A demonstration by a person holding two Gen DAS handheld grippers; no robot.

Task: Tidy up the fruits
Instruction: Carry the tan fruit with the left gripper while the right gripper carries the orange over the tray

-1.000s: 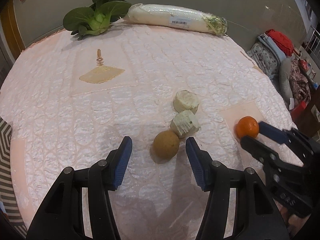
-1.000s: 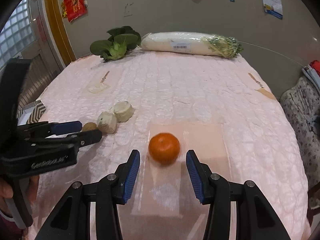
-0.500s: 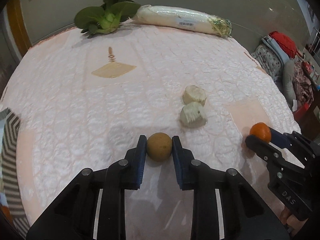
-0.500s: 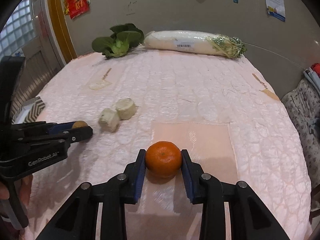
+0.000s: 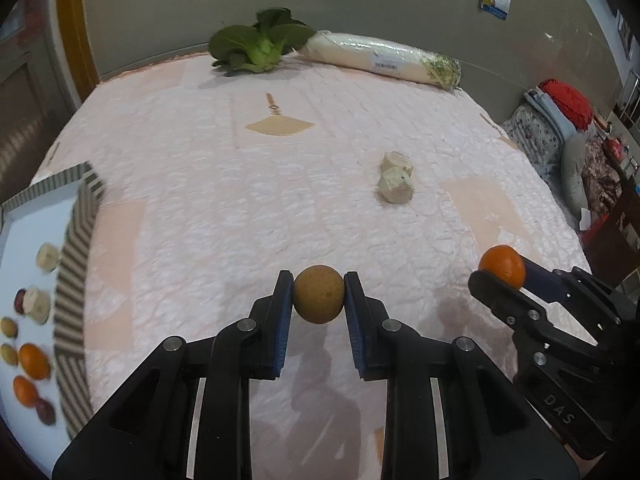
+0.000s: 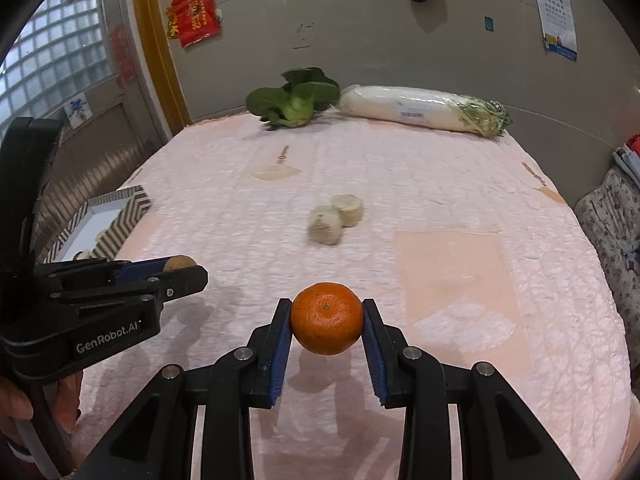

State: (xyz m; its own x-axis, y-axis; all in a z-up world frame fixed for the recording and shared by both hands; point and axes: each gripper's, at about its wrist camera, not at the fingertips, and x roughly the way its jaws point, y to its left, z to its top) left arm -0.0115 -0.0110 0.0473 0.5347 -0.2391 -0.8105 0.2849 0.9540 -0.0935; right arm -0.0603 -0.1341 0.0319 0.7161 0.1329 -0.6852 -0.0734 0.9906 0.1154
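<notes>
My left gripper [image 5: 319, 300] is shut on a round brown fruit [image 5: 319, 299] and holds it above the pink tablecloth; it also shows in the right wrist view [image 6: 180, 268]. My right gripper [image 6: 327, 320] is shut on an orange mandarin [image 6: 327, 318], also lifted; it shows in the left wrist view [image 5: 505, 276] at the right. A striped-rim tray [image 5: 76, 272] at the left holds several small fruits, among them a mandarin [image 5: 34, 360] and banana pieces [image 5: 48, 257]. Two banana chunks [image 5: 395, 184] lie mid-table.
A bok choy [image 5: 260, 46] and a wrapped white radish [image 5: 384, 60] lie at the table's far edge. A wall stands behind them. Clothes and cushions [image 5: 560, 120] are piled beyond the table's right edge. The tray also shows in the right wrist view [image 6: 104, 224].
Both grippers closed on their fruits, then lifted them off the cloth and drew back. The left view swung left, bringing the tray into sight.
</notes>
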